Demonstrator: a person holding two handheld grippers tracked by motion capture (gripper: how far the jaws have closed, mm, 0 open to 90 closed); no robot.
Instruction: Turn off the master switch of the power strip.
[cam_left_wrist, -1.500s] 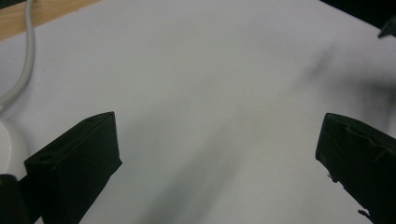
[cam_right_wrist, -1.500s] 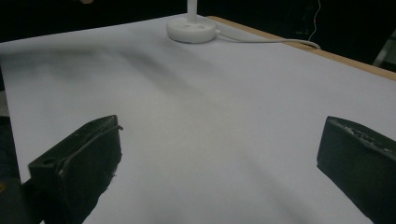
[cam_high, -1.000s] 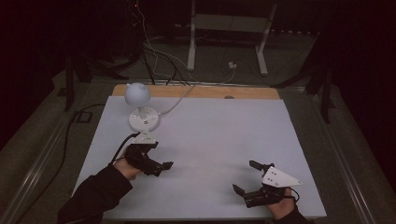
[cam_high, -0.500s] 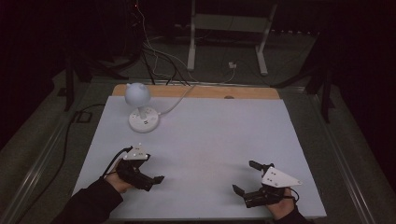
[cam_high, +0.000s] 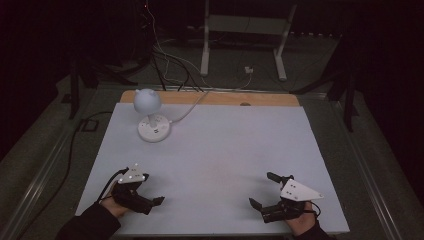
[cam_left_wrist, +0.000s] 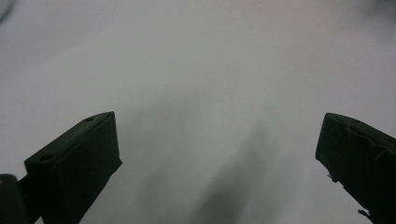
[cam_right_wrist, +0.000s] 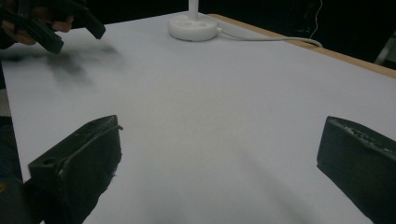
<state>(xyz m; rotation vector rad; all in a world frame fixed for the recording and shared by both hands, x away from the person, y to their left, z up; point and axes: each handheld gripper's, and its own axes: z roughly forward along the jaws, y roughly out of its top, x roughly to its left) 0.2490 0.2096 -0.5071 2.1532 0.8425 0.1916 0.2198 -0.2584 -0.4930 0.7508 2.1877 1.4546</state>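
My left gripper (cam_high: 150, 200) hovers low over the white table (cam_high: 225, 150) near its front left, held in a hand with a dark sleeve. In the left gripper view its jaws stand wide apart, open (cam_left_wrist: 217, 140), with bare table surface between them. My right gripper (cam_high: 263, 190) sits near the front right, also open; in the right gripper view (cam_right_wrist: 219, 144) nothing lies between its jaws. The left gripper (cam_right_wrist: 46, 23) shows far off in that view, at the top left.
A white desk lamp (cam_high: 146, 101) with a round head stands on its round base (cam_high: 153, 131) at the back left; the base (cam_right_wrist: 193, 25) has a cable (cam_right_wrist: 271, 39) running off the far wooden edge. Cables and a metal stand lie on the floor beyond.
My left gripper has drawn back toward the table's front edge and slightly left. The right gripper has stayed where it was.
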